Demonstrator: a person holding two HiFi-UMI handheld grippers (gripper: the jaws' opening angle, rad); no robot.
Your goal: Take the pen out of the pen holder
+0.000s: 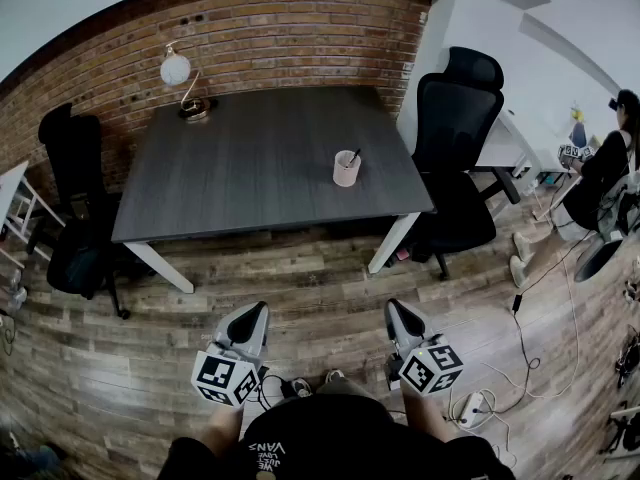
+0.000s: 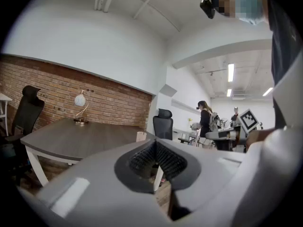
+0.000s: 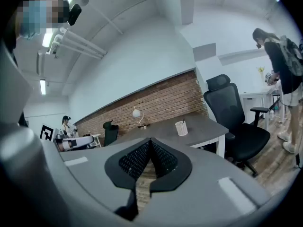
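Jaws of the left gripper (image 2: pixel 155 143) are pressed together with nothing between them, and those of the right gripper (image 3: pixel 150 140) are likewise closed and empty. Both hover over the wooden floor (image 1: pixel 300 268), well short of the surface (image 1: pixel 250 158). In the head view a globe lamp (image 1: pixel 177 71) stands at the far left corner. The pen holder (image 1: pixel 346 170) stands upright near the right edge, the pen (image 1: pixel 354 156) leaning inside it. The left gripper view shows only the holder's top, its pen impossible to make out. The right gripper view shows both, small.
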